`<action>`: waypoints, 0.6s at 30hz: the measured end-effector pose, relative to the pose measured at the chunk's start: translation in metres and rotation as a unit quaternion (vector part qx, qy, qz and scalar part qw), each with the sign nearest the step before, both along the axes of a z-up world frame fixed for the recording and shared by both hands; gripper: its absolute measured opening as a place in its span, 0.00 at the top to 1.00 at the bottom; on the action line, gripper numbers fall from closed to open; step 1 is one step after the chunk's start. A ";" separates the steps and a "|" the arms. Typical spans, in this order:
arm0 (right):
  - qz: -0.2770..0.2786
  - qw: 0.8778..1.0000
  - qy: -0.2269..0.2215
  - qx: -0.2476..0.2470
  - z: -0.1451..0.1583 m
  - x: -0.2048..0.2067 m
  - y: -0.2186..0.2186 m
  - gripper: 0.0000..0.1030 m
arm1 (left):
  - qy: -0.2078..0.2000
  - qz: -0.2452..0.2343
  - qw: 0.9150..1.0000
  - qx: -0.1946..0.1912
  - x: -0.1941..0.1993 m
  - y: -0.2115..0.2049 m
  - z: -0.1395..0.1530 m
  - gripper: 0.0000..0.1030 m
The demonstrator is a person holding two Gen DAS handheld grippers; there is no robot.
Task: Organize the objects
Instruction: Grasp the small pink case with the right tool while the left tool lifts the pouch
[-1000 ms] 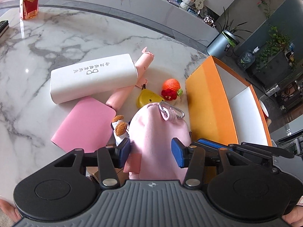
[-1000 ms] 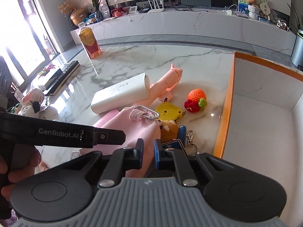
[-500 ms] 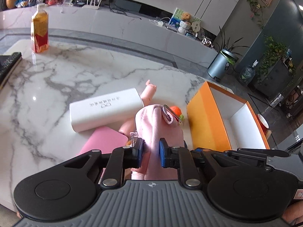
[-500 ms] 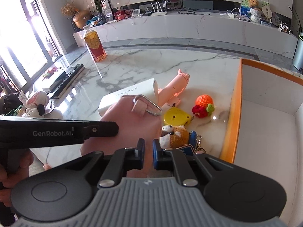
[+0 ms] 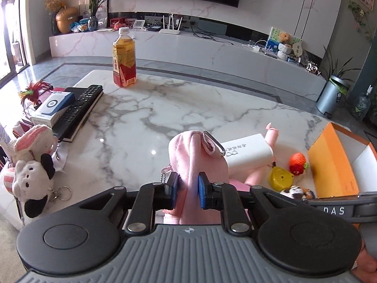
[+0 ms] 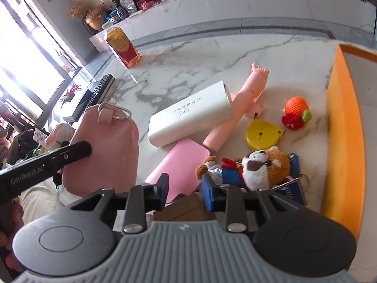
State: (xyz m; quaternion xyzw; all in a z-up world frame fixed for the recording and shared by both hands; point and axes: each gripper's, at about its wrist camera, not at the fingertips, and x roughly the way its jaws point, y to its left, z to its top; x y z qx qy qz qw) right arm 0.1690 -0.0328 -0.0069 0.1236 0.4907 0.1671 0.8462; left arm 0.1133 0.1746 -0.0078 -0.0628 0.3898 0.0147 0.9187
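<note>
A white marble table point(image 5: 165, 108) holds a scatter of small things beside an orange box point(image 5: 329, 162) at its right edge. The left gripper point(image 5: 187, 189) is clenched on a pink pouch point(image 5: 198, 162), its blue pads pinching the fabric and holding it up off the table near the front edge; a metal clip point(image 5: 213, 141) hangs from the pouch's top loop. The right gripper point(image 6: 185, 191) has its jaws opening, with nothing between the pads; it hangs over the front edge, above a brown box point(image 6: 183, 208). Just beside its right finger lies a plush dog point(image 6: 256, 165), on the table near the orange box. Farther in lie a white case point(image 6: 190, 114), a pink card point(image 6: 179, 162) touching it, a pink tube point(image 6: 242, 101), a yellow tape point(image 6: 262, 132) and an orange knit toy point(image 6: 295, 112). A bottle point(image 5: 124, 59) stands at the far edge. At the left edge are a remote point(image 5: 80, 108) and plush toys point(image 5: 33, 165).
</note>
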 end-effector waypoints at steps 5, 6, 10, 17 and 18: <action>0.012 0.999 0.042 0.024 -0.018 0.027 0.019 0.67 | 0.013 -0.005 1.000 0.001 0.005 0.008 -0.021 0.80; 0.014 0.998 0.058 0.033 -0.022 0.030 0.021 0.67 | 0.016 -0.004 1.000 0.003 0.006 0.008 -0.024 0.80; -0.007 0.992 0.121 0.021 -0.046 0.043 0.024 0.64 | 0.017 -0.010 1.000 0.006 0.008 0.010 -0.033 0.80; -0.033 0.989 0.147 -0.006 -0.058 0.058 0.025 0.36 | 0.021 -0.011 0.999 0.032 0.011 0.011 -0.044 0.80; -0.037 0.988 0.150 -0.007 -0.060 0.060 0.025 0.36 | 0.021 -0.012 0.999 0.036 0.011 0.011 -0.046 0.80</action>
